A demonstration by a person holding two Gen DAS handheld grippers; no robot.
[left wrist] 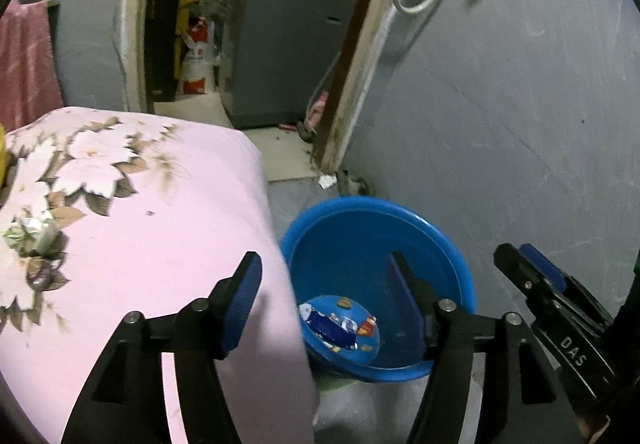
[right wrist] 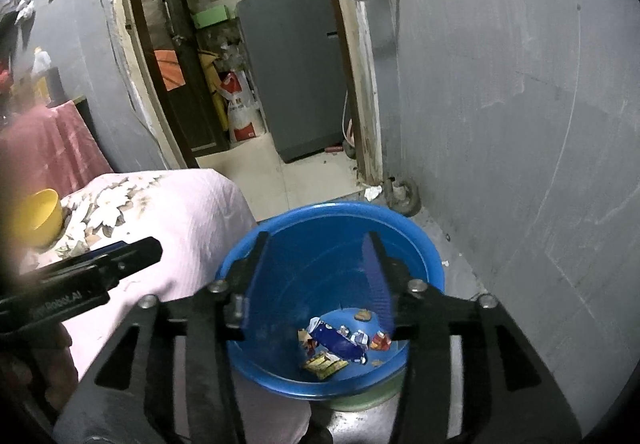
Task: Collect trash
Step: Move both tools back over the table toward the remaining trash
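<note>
Yellow bowl sits far left on the pink floral sheet; a crumpled scrap is left on the sheet, likely trash not yet collected. Left gripper is held over the sheet edge, jaws parted, nothing between them. Blue basin is placed on the floor against the bed, apparently as the bin; wrappers lie at its bottom. Right gripper is poised above the basin, jaws spread wide and empty, consistent with a drop.
</note>
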